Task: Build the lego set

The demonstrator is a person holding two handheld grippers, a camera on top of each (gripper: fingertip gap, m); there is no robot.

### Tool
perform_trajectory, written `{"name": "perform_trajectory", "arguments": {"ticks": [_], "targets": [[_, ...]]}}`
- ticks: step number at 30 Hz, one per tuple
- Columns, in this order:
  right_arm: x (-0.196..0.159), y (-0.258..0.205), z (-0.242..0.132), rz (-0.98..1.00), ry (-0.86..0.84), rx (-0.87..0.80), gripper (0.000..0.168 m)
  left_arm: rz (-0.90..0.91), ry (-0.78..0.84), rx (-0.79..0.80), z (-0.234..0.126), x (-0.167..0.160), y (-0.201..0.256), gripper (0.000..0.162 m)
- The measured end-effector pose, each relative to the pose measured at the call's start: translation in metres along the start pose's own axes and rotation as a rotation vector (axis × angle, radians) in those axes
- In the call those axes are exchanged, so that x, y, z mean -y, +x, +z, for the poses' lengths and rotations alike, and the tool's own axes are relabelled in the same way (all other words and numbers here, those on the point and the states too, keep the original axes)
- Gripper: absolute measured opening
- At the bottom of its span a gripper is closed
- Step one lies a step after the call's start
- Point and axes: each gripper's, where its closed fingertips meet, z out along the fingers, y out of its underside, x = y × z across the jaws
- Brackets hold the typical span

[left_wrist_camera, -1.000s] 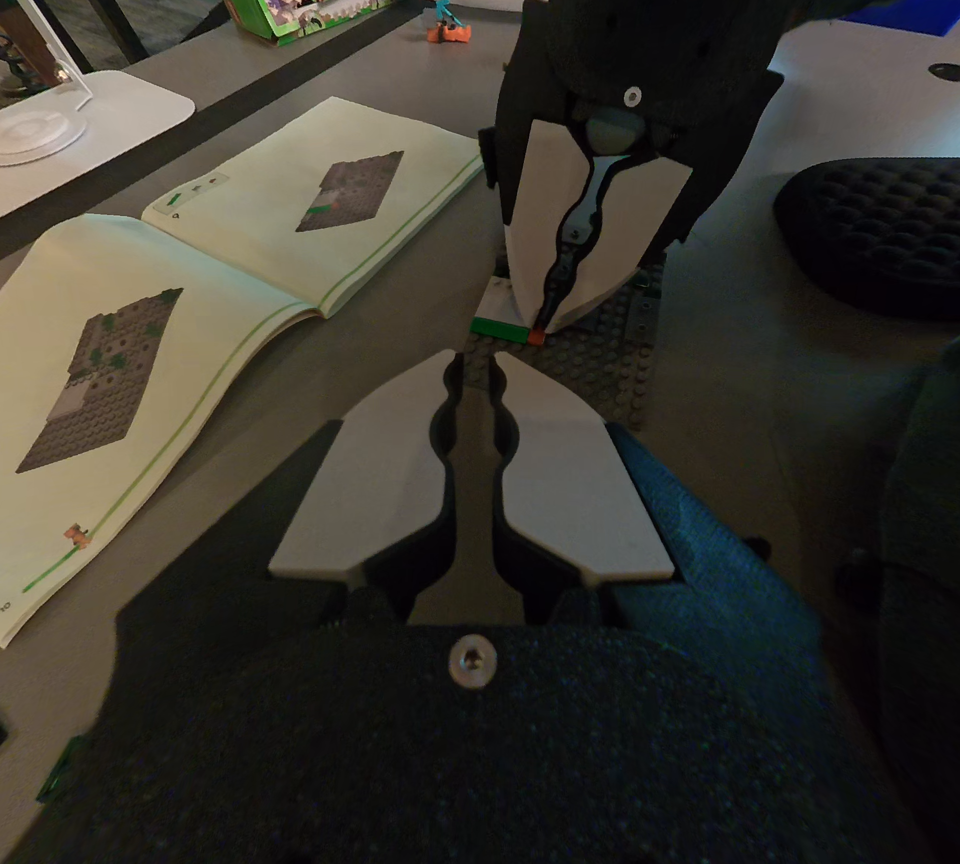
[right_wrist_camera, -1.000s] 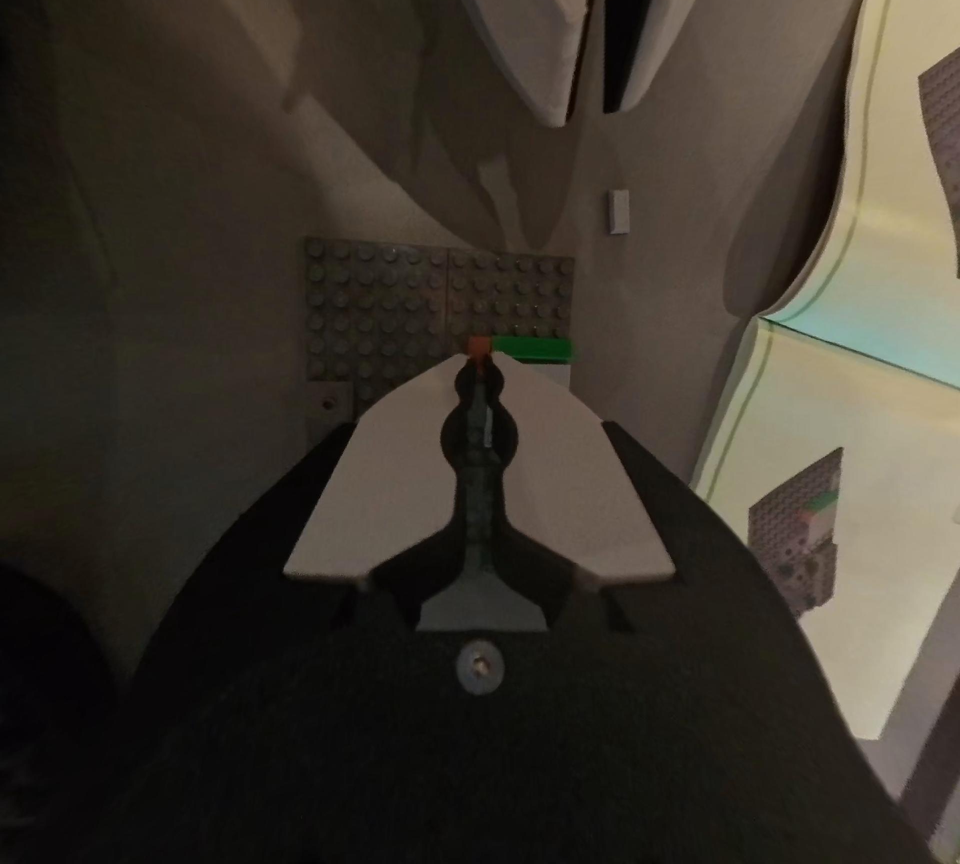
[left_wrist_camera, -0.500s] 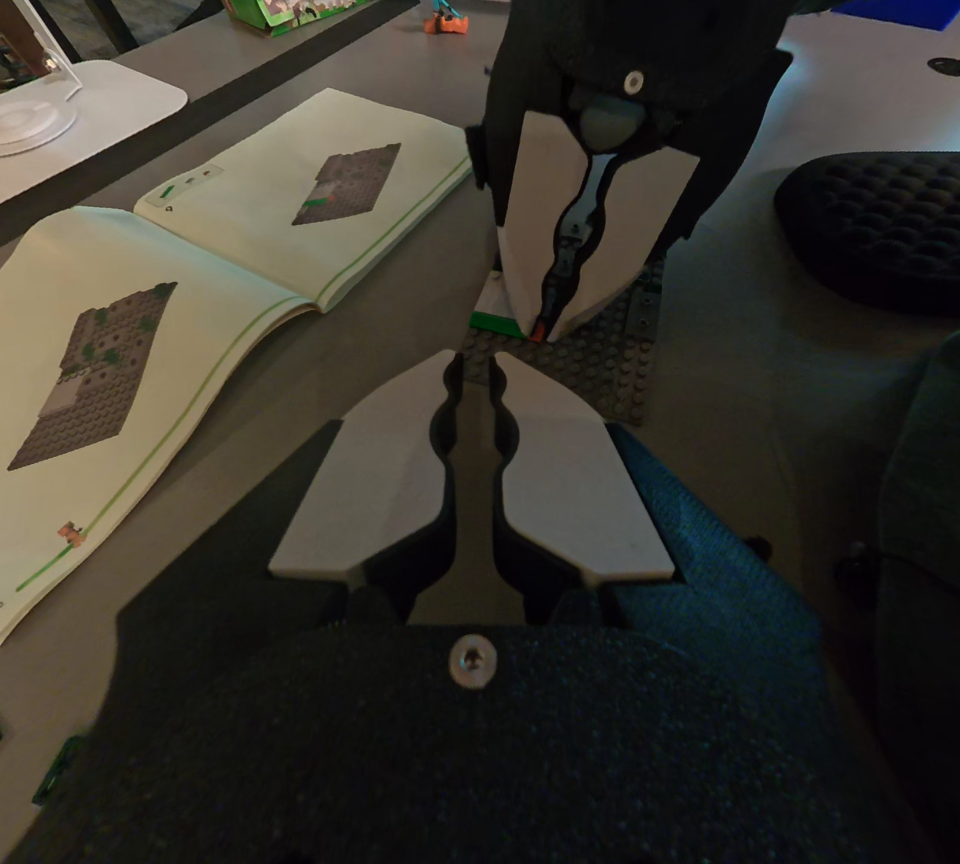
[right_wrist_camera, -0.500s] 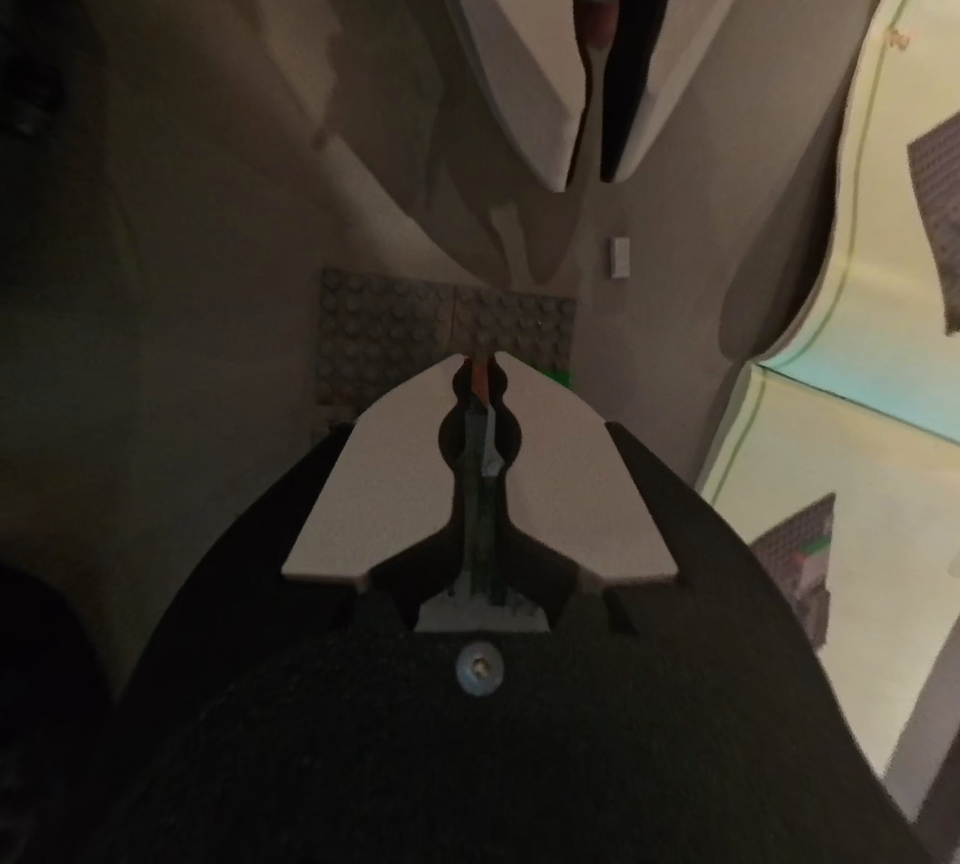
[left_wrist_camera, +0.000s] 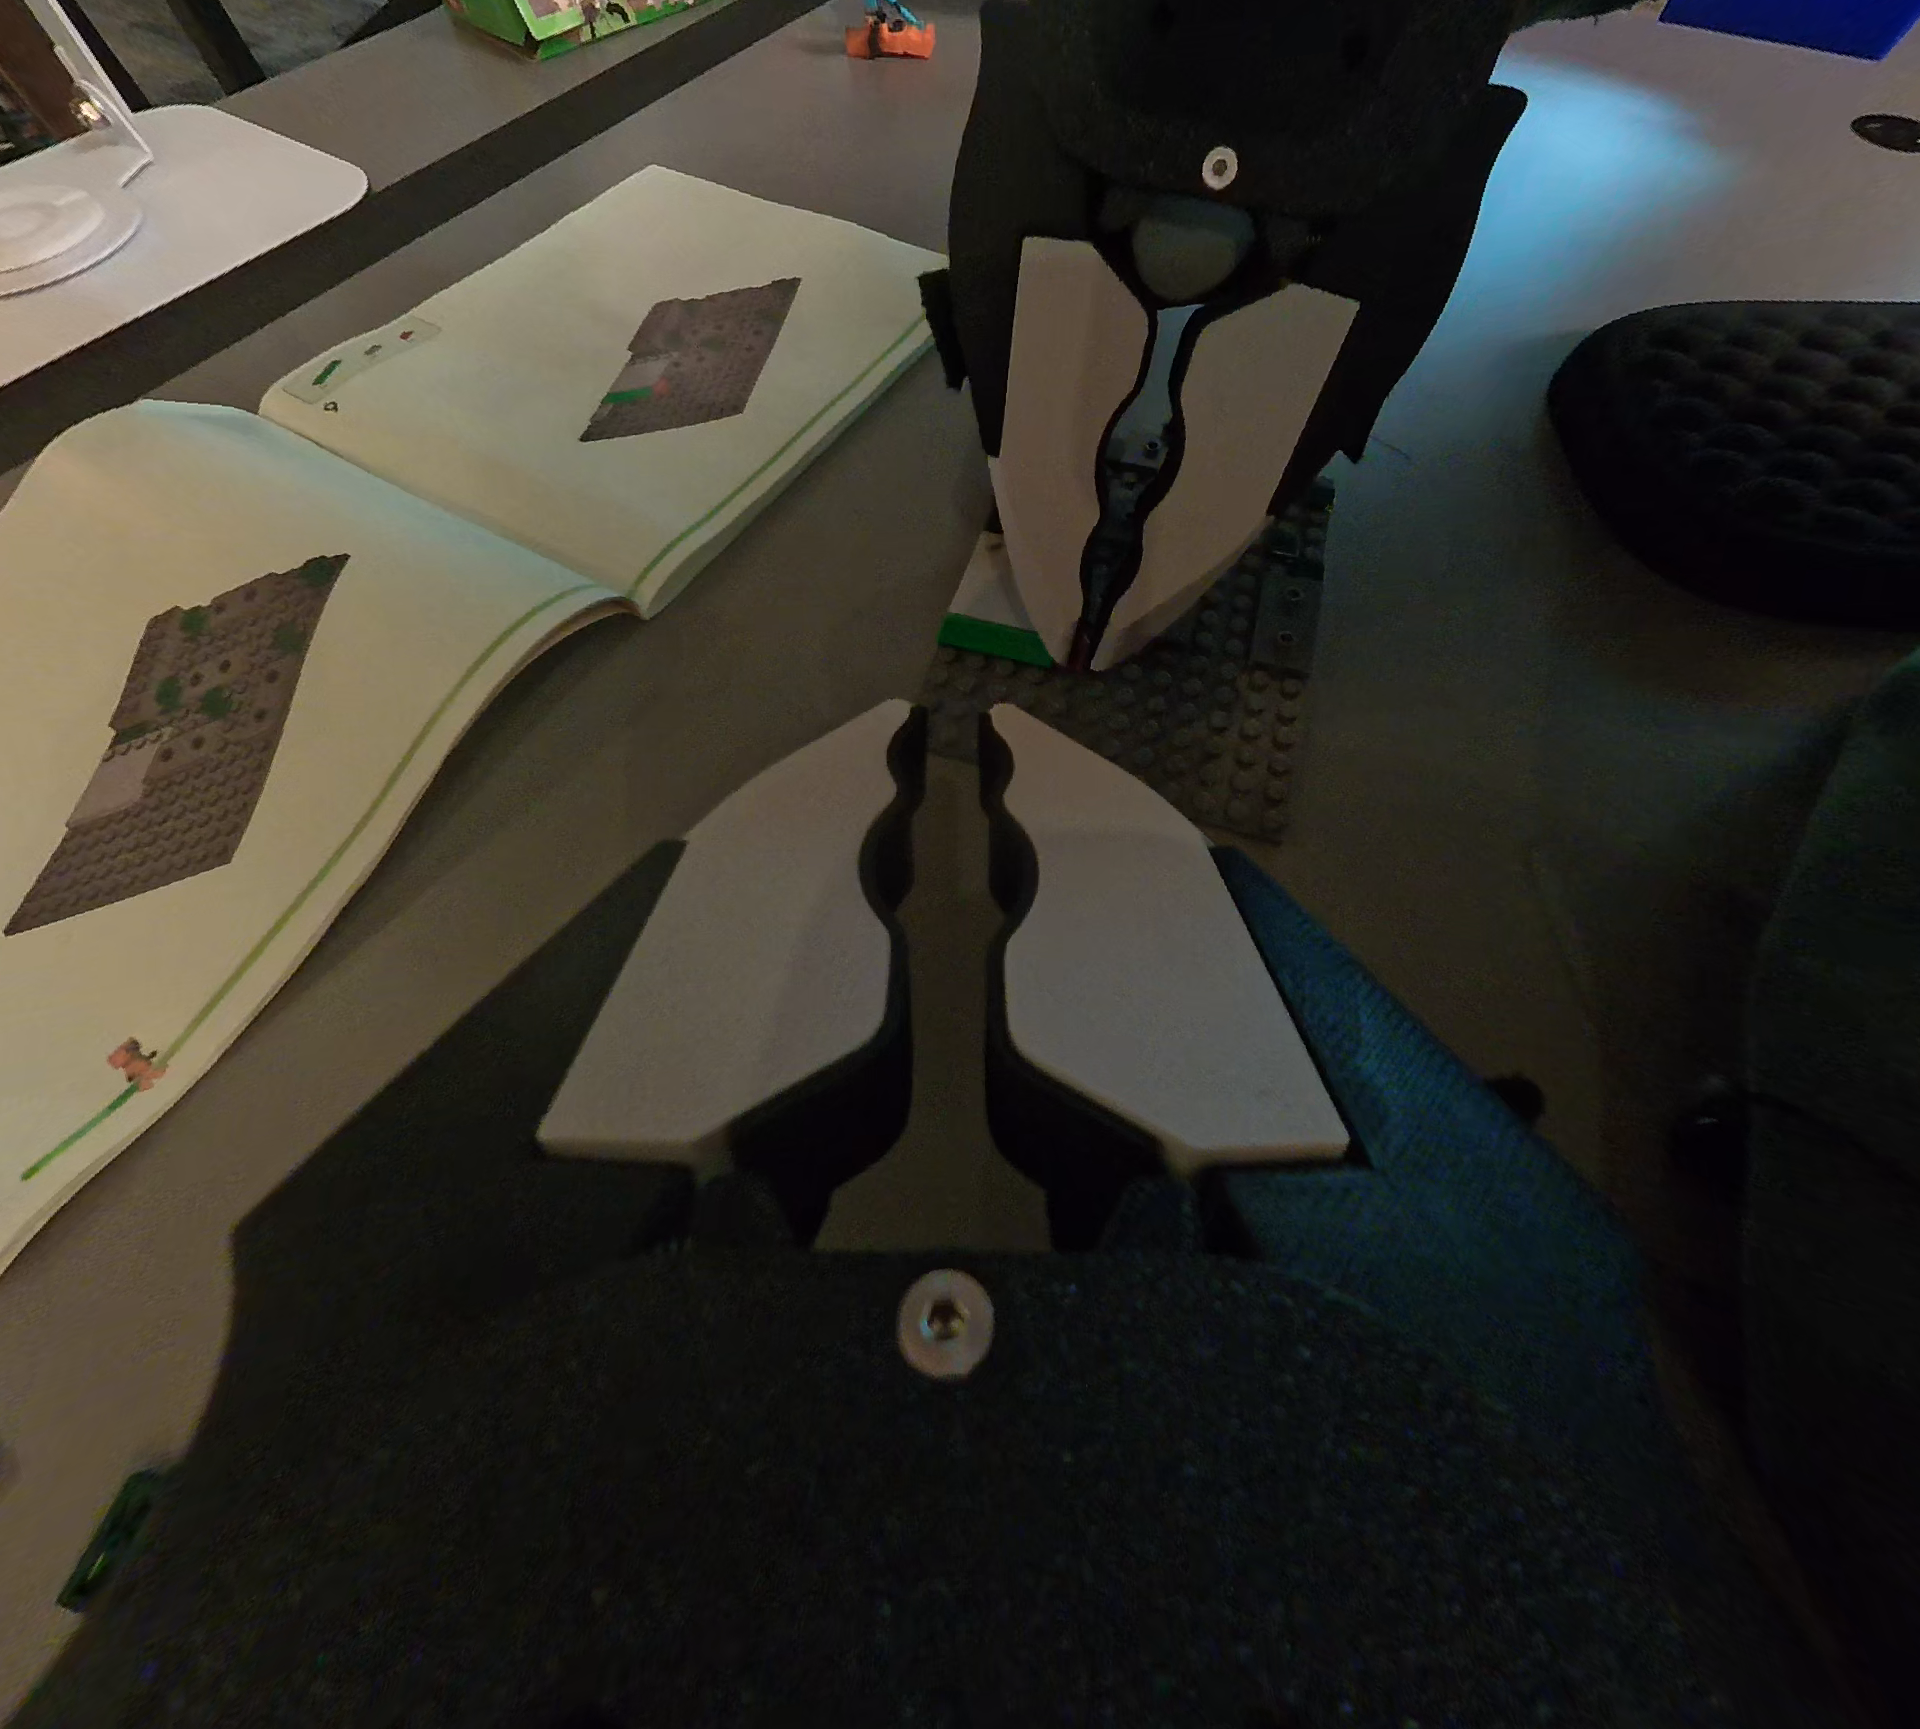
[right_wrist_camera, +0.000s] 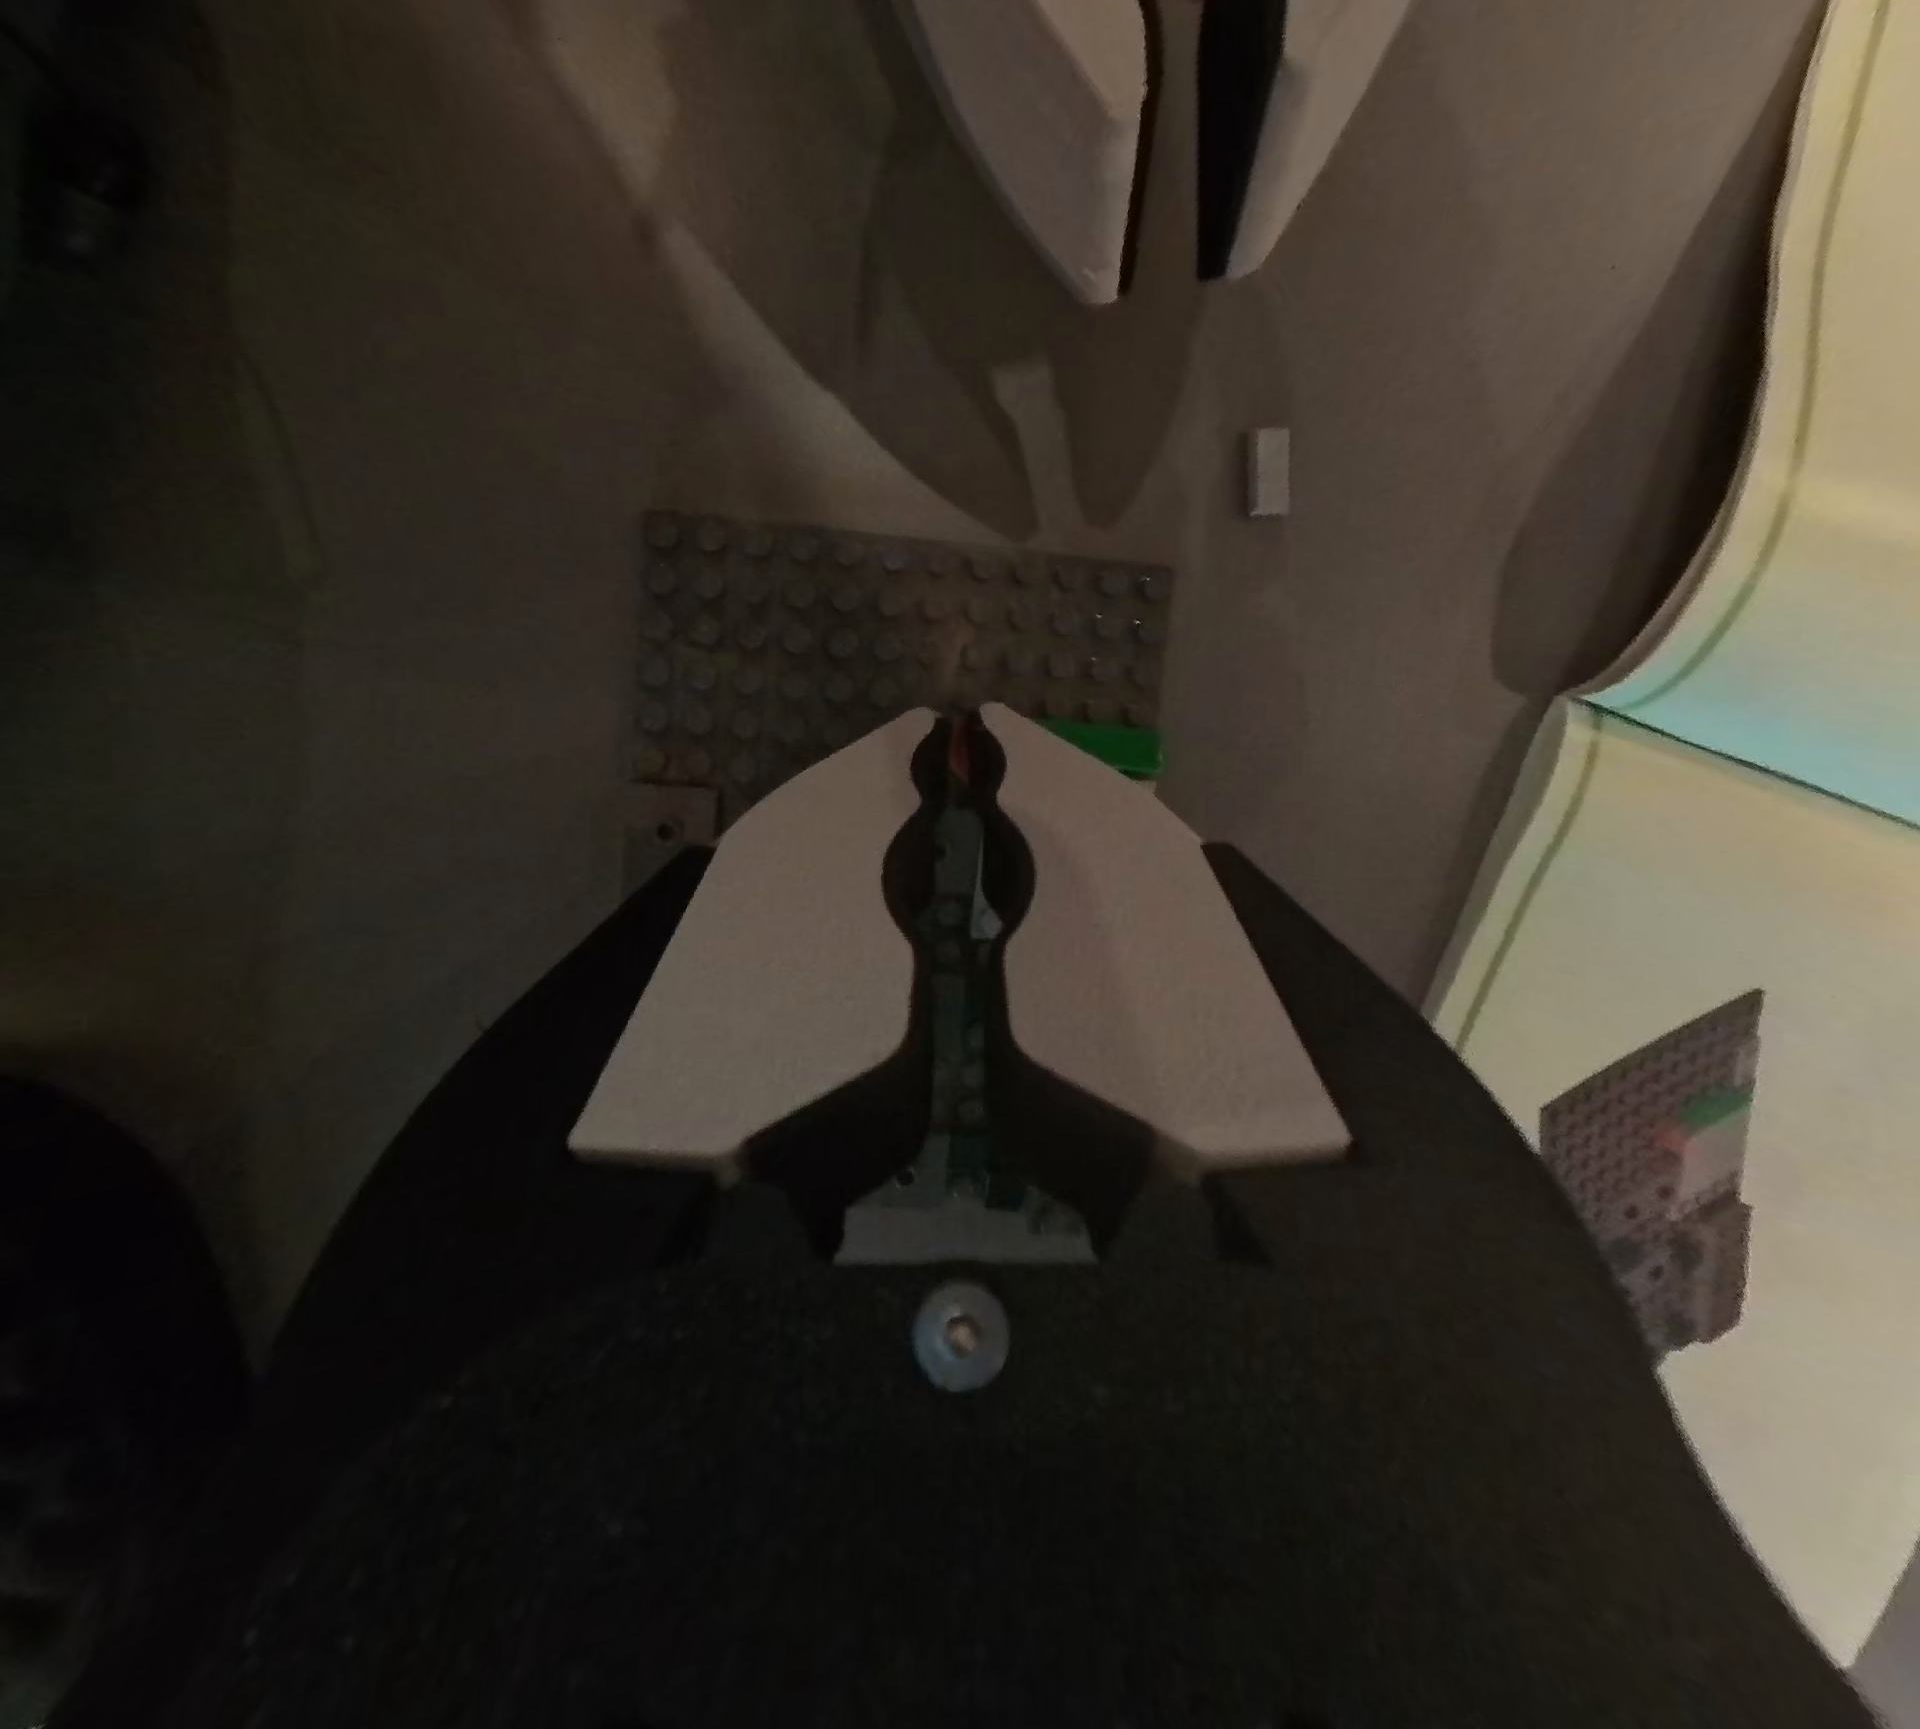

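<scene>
Lego baseplate [left_wrist_camera: 1153, 734], dark grey and studded, lies flat on the desk [left_wrist_camera: 790, 121]; everything else is placed from it. Left of it lies the open instruction booklet [left_wrist_camera: 436, 536]. At its near edge the left hand-held gripper [left_wrist_camera: 948, 729] hangs with fingers slightly apart, empty. On its left corner sits a green plate [left_wrist_camera: 987, 637], and just beside that the right hand-held gripper [left_wrist_camera: 1086, 656] is clamped on a tiny red piece [right_wrist_camera: 964, 749], tips down at the studs. Such a piece is light, stiff and slippery, so it is best pinched by its flat sides.
</scene>
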Motion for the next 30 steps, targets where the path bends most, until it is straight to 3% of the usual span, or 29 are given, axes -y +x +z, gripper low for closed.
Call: {"name": "perform_trajectory", "arguments": {"ticks": [16,30], "targets": [[-0.015,0.004,-0.027,0.087,0.077,-0.085,0.007,-0.017,-0.010,-0.009,0.003,-0.004,-0.001,0.009],[-0.007,-0.011,-0.018,0.112,0.216,-0.049,0.008,-0.020,-0.048,-0.029,0.014,-0.012,0.001,0.009]]}}
